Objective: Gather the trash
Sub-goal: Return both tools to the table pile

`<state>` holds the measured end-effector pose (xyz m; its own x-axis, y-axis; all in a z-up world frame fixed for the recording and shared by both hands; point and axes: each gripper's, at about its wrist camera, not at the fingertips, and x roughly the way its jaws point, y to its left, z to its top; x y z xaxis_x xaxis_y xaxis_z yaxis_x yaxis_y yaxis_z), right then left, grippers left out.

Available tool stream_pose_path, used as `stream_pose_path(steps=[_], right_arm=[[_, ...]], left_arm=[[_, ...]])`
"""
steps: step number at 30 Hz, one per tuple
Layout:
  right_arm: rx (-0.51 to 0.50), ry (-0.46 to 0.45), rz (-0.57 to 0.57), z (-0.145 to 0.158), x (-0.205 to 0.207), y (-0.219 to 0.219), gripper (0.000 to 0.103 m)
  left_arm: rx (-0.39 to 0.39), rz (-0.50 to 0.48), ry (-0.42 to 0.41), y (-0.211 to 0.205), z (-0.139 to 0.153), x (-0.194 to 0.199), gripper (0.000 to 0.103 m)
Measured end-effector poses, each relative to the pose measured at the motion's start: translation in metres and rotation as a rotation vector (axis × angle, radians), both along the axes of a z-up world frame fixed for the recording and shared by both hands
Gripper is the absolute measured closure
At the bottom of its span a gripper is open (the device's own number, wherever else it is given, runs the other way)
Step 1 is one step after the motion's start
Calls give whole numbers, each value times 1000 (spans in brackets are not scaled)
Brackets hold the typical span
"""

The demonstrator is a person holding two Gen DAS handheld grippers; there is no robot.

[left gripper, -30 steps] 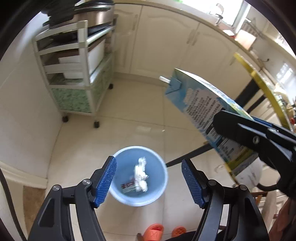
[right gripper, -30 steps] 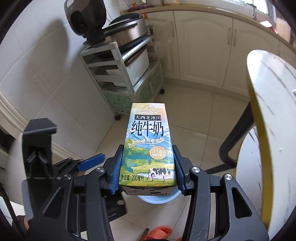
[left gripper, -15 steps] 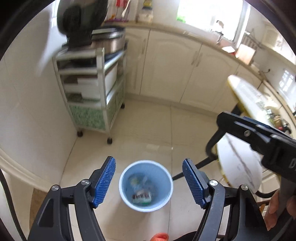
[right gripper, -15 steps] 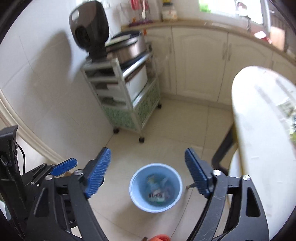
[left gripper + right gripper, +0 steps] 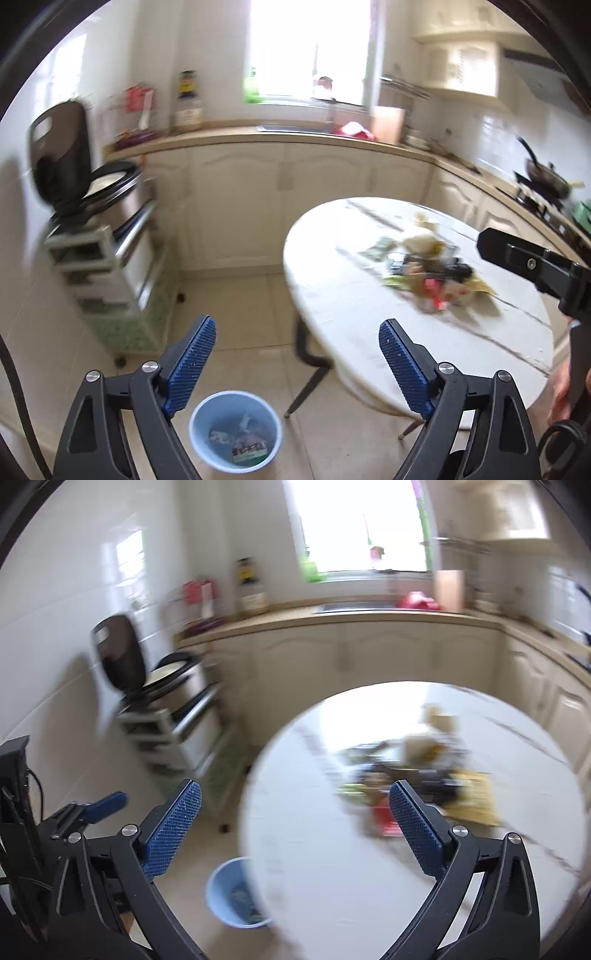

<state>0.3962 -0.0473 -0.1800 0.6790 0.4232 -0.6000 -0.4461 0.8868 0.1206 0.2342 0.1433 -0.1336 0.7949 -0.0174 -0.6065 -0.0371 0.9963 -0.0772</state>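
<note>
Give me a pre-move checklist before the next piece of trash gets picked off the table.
1. Right tool empty, its jaws just opened wide: ok.
2. Left tool empty, its jaws just opened further: ok.
3. Trash pile remains on the round table: ok.
4. Blue bin upright on the floor, with room left: ok.
5. Which piece is easiest to grab: cannot tell, both views are blurred.

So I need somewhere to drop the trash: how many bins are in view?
1: a blue bin on the floor beside the round table, already holding some litter. Others could be hidden under the table.
</note>
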Motion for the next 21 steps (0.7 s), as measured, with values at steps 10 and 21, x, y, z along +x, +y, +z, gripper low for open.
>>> stream_pose_path(steps=[10,21], right_arm=[[-44,28,-223,-7,37,-139,0],[-66,100,-223,-42,70,-175,0]], left_arm=[[14,-128,64,-73,-8,81,15],[30,-152,152,-92,-54,225,30]])
